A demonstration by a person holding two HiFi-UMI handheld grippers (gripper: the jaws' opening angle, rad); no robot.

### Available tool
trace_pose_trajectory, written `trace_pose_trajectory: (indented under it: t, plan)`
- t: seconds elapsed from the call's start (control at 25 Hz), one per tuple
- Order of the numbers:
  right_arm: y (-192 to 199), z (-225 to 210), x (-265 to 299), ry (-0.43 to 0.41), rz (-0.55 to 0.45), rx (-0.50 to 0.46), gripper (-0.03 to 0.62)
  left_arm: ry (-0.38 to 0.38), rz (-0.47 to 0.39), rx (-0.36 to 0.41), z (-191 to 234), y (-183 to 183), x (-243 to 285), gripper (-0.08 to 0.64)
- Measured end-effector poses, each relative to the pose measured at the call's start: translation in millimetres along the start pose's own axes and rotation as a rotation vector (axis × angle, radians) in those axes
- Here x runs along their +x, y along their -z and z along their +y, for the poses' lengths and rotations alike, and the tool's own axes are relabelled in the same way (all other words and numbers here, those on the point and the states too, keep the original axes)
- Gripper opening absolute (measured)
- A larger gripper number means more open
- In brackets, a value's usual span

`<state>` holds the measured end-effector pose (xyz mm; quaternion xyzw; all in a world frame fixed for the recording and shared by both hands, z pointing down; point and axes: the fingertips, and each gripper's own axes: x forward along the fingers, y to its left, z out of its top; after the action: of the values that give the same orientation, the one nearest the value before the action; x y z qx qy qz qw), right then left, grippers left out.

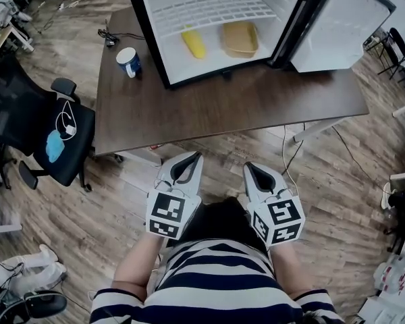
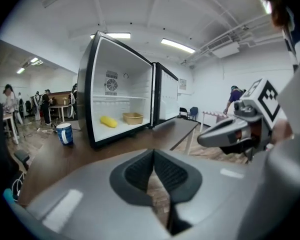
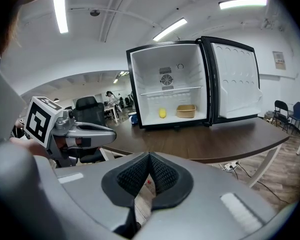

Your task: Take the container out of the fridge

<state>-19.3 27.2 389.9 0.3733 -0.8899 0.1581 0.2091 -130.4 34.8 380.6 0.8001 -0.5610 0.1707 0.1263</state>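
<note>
A tan open container (image 1: 239,38) sits on the floor of the open mini fridge (image 1: 155,32), right of a yellow oblong item (image 1: 194,44). The left gripper view shows the container (image 2: 133,118) far ahead, and so does the right gripper view (image 3: 186,111). Both grippers hang close to my body, short of the table's front edge. The left gripper (image 1: 189,158) and the right gripper (image 1: 252,168) are each shut with nothing in them. In their own views the left gripper (image 2: 153,154) and right gripper (image 3: 149,157) have their pads touching.
The fridge stands on a brown table (image 1: 256,106), its door (image 1: 337,25) swung open to the right. A blue mug (image 1: 129,62) stands left of the fridge. A black office chair (image 1: 47,133) is at the left. Cables trail on the wooden floor.
</note>
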Motion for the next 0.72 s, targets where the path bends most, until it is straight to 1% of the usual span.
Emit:
trace_pose_trajectory:
  t: [0.12, 0.24, 0.72]
  plan:
    - [-3, -10, 9, -0.004, 0.004, 0.002, -0.002, 0.01, 0.006, 0.049, 1, -7, 14, 0.0]
    - [-6, -24, 20, -0.008, 0.005, 0.005, -0.002, 0.028, 0.018, 0.078, 0, -14, 29, 0.0]
    - [-29, -86, 58, -0.06, 0.013, -0.003, -0.002, 0.026, 0.06, 0.122, 0, -41, 101, 0.0]
